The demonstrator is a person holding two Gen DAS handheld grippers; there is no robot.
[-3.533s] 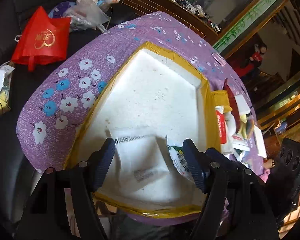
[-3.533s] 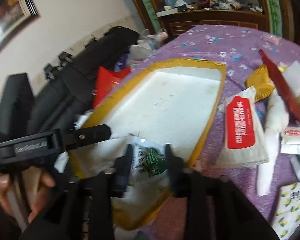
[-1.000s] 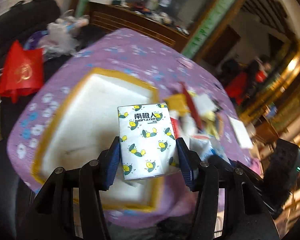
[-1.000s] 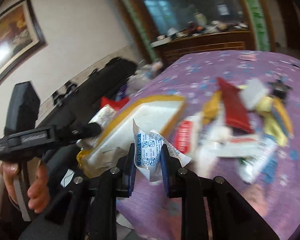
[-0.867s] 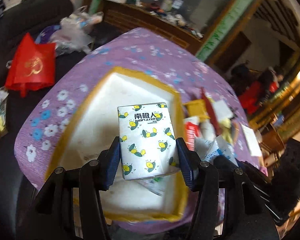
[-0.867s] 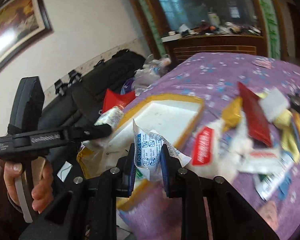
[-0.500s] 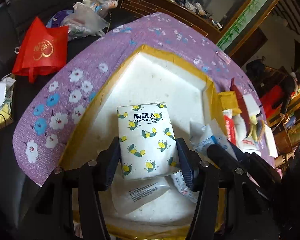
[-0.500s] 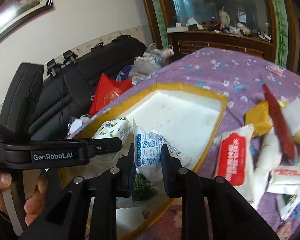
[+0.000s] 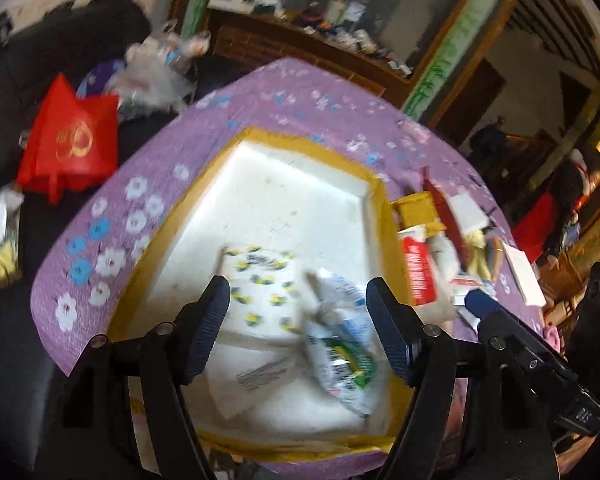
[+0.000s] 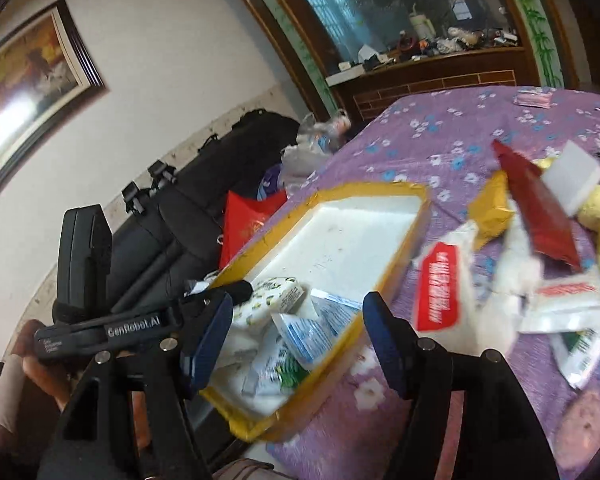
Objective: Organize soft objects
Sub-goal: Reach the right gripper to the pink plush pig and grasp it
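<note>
A white foam tray [image 9: 296, 200] [image 10: 352, 232] with a yellow taped rim lies on the purple flowered tablecloth. In its near end lie a white tissue pack with yellow bees [image 9: 260, 288] [image 10: 276, 288] and a blue-and-white sachet [image 9: 340, 300] [image 10: 308, 332], on top of other packets. My left gripper [image 9: 300, 328] hangs over them, jaws opening, its pads off the tissue pack. My right gripper [image 10: 296, 340] is also opening above the tray's near corner, its pads clear of the sachet.
A heap of soft packets [image 10: 540, 264] [image 9: 440, 248] lies right of the tray: a red-labelled white pack [image 10: 440, 288], a dark red pouch [image 10: 536, 208], a yellow pouch. A red bag [image 9: 68, 140] and black cases [image 10: 204, 200] stand beyond the table's left edge. A hand [image 10: 44, 372] holds the left gripper.
Both grippers opened. The bee tissue pack dropped from the left jaws into the tray, and the blue-and-white sachet dropped from the right jaws beside it.
</note>
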